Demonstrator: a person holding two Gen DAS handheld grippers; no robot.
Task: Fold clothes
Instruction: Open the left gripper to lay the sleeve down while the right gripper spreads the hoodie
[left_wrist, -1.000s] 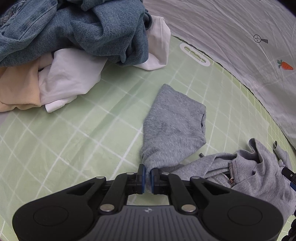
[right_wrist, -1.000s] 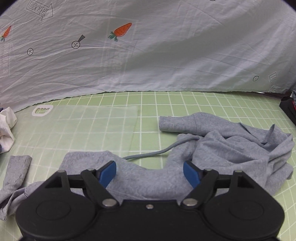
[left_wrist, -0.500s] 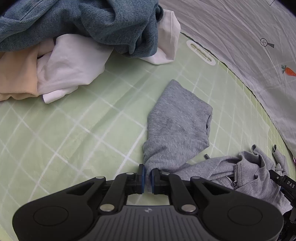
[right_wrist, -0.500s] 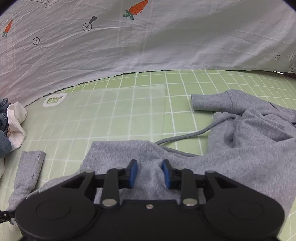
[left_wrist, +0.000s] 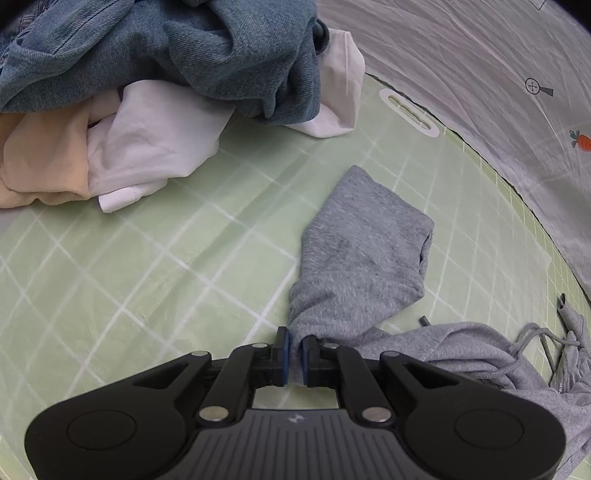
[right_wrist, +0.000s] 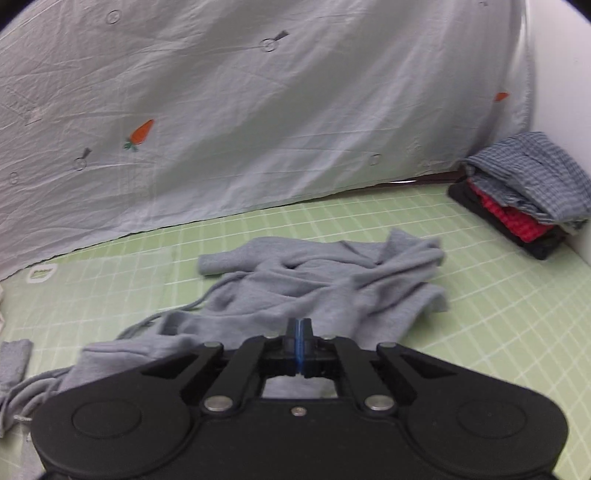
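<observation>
Gripping, left gripper (left_wrist: 293, 345): pads nearly together, pinching grey cloth where the sleeve (left_wrist: 364, 251) narrows.
Right gripper (right_wrist: 300, 334): blue pads pressed flat together above the hoodie (right_wrist: 314, 284); whether cloth is caught between them cannot be told.
Hoodie: crumpled on the green grid mat (right_wrist: 480, 295), one sleeve stretched toward the left gripper, drawstring (right_wrist: 177, 312) trailing on the mat.
Containers: no bin or basket in either view.
Surroundings: backdrop sheet (right_wrist: 258, 110) with carrot prints behind the mat.
Left view only: heap of jeans (left_wrist: 166, 48) over a white garment (left_wrist: 155, 140) and a peach garment (left_wrist: 40, 158), apart from the sleeve; hoodie zipper.
Right view only: folded stack (right_wrist: 524, 192) at the mat's far right corner, checked cloth on top, red beneath.
</observation>
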